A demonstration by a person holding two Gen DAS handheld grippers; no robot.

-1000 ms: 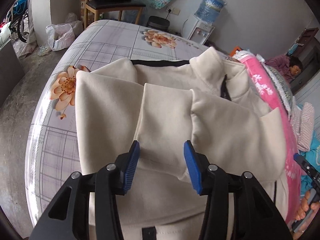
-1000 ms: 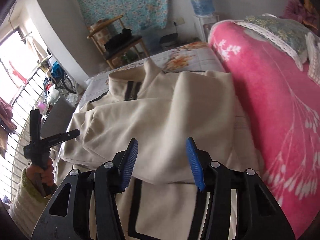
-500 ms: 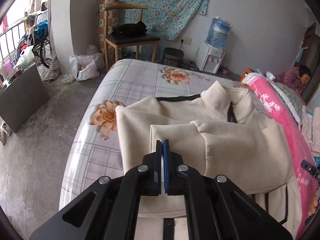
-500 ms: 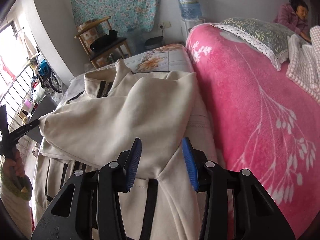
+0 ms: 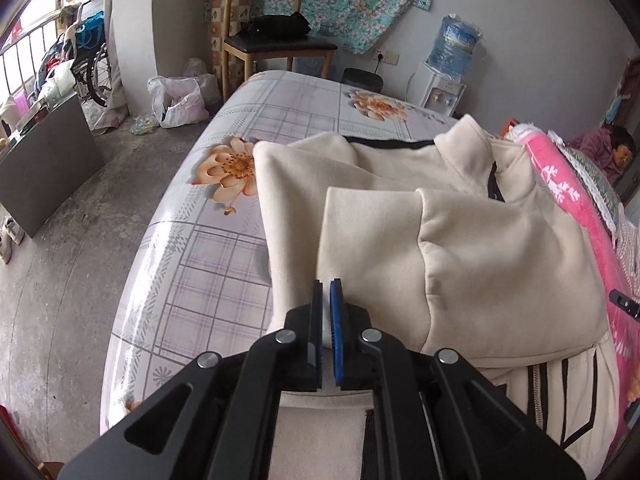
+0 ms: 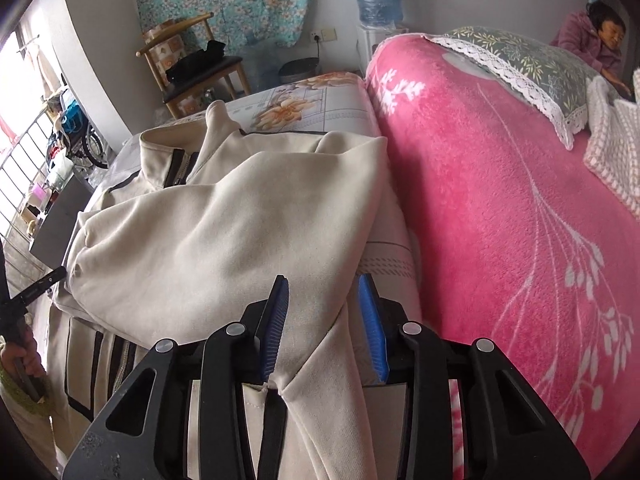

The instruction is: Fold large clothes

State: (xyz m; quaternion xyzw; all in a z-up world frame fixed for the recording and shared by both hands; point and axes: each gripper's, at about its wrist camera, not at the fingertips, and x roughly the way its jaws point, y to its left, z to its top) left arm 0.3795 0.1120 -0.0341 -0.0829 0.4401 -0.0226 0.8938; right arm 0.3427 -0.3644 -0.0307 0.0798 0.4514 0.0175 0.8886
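Observation:
A cream jacket (image 5: 500, 260) with black trim lies on the flowered bed sheet (image 5: 208, 272), both sleeves folded across its front. My left gripper (image 5: 326, 292) is shut at the jacket's near left edge, with a thin strip of cream cloth showing between the blue pads. In the right wrist view the same jacket (image 6: 220, 248) lies beside a pink blanket. My right gripper (image 6: 324, 292) straddles a raised fold at the jacket's near right side. Its jaws are closing with the cloth between them, and a gap remains at the right pad.
A pink blanket (image 6: 500, 200) and a pillow (image 6: 520, 60) cover the bed's right side, where a person (image 6: 600, 40) sits. A wooden chair (image 5: 276, 44), a water dispenser (image 5: 444, 88) and a plastic bag (image 5: 176, 100) stand beyond the bed. Bare concrete floor lies to the left.
The left gripper went from open over the folded sleeves to shut and drew back toward the jacket's near left edge. The right gripper narrowed and dropped onto the fold.

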